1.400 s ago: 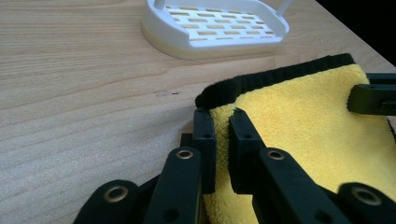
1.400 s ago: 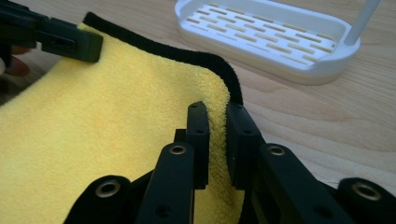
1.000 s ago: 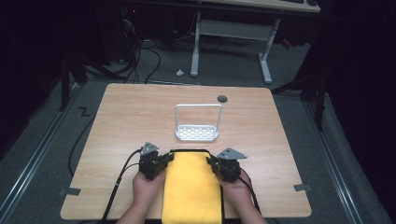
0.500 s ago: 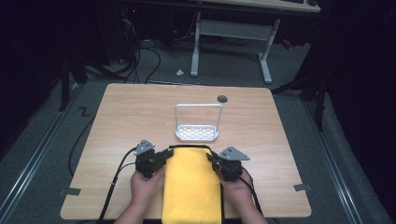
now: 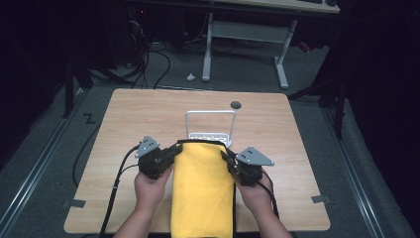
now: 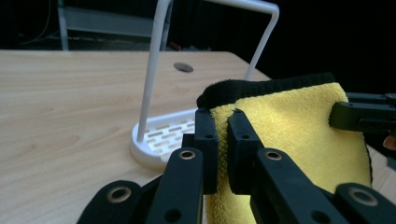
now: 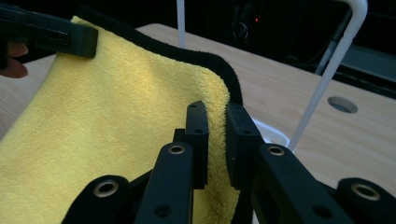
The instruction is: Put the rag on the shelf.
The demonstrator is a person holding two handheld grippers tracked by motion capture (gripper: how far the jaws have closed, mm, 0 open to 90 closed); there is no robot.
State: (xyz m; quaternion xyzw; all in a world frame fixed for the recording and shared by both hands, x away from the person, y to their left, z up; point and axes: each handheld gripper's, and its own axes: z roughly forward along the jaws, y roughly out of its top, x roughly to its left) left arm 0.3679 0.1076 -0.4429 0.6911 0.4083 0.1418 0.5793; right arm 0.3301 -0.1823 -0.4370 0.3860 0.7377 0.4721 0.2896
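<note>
Yellow cloth (image 5: 203,193) cut off at bottom edge, white rack's (image 5: 210,124) base partly behind it

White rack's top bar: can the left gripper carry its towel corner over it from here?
Probably yes. The left gripper pinches the yellow towel just short of the white rack; nothing lies between, though the right gripper must travel along.
</note>
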